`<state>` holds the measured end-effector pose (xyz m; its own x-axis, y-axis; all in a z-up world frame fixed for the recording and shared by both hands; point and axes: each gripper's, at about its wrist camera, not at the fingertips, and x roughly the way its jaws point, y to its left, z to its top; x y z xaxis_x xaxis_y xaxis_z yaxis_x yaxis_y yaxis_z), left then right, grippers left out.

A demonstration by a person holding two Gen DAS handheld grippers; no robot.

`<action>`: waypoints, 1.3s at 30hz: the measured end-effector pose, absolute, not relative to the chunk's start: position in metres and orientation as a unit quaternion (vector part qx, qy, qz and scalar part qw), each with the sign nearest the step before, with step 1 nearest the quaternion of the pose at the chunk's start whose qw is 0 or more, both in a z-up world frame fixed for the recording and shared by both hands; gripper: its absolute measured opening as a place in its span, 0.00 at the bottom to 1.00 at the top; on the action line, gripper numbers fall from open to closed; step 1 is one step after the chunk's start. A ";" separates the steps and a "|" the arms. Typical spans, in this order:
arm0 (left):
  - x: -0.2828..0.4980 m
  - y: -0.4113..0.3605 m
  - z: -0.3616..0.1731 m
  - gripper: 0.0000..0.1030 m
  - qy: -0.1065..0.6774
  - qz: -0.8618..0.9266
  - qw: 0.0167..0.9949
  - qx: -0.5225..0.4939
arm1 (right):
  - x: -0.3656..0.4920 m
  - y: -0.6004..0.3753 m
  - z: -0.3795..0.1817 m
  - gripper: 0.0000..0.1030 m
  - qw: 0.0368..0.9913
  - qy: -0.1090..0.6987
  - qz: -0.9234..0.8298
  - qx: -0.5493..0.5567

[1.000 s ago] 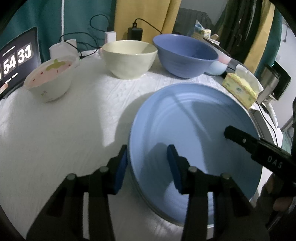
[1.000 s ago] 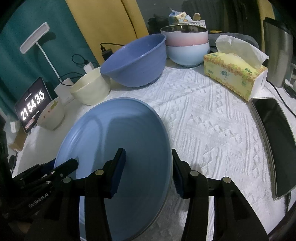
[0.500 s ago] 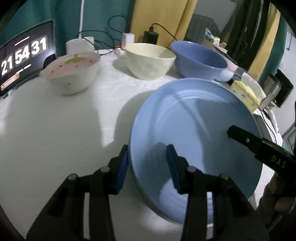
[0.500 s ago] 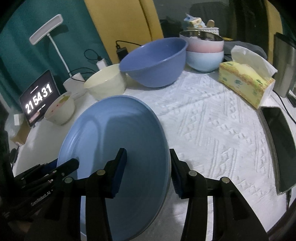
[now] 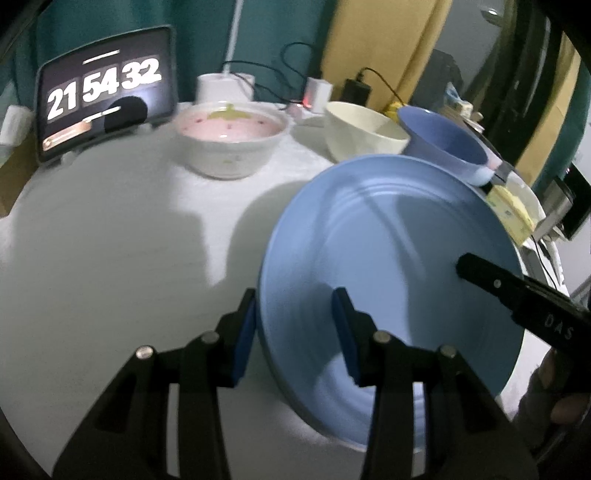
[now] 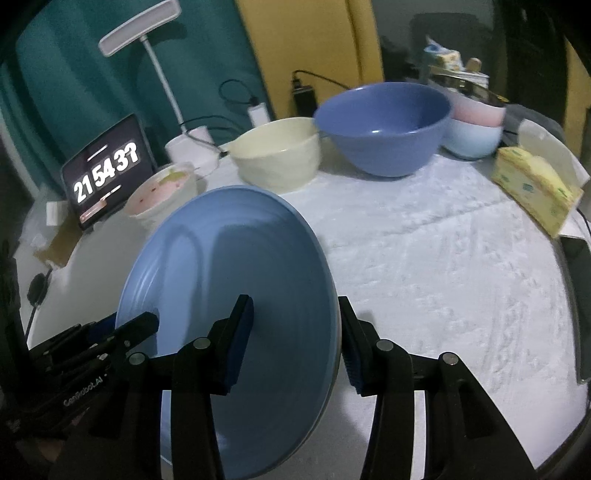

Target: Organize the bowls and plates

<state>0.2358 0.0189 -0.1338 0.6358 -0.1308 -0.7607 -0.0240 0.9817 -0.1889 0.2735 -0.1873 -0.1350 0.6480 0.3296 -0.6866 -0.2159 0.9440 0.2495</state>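
Observation:
A large light blue plate (image 5: 388, 240) hangs tilted just above the white tablecloth, held from both sides. My left gripper (image 5: 293, 306) is shut on its left rim, one pad under the rim and one on the inner face. My right gripper (image 6: 295, 310) is shut on the opposite rim of the plate (image 6: 229, 251). Along the back stand a white bowl with a pink strawberry inside (image 5: 229, 147), a cream bowl (image 6: 280, 155) and a big blue bowl (image 6: 384, 125). A pink bowl stacked in a pale blue one (image 6: 476, 129) sits behind the big blue bowl.
A tablet showing a clock (image 5: 103, 92) leans at the back left, beside a white desk lamp (image 6: 140, 26) and charger cables. A yellow tissue box (image 6: 535, 188) and a dark phone (image 6: 580, 295) lie at the right. The table edge (image 6: 498, 435) curves round near me.
Both grippers have carried the blue plate to the left across the table, towards the strawberry bowl and the tablet. Their grip on the rims is unchanged.

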 end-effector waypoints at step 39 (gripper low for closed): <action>0.207 0.129 -0.141 0.40 0.417 0.046 0.899 -0.124 | 0.294 -0.061 -0.147 0.49 0.875 0.433 0.214 0.028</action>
<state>0.2073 0.1294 -0.1406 0.6477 -0.0207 -0.7617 -0.1866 0.9649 -0.1849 0.2936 -0.0609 -0.1473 0.5327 0.3989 -0.7464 -0.3500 0.9068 0.2348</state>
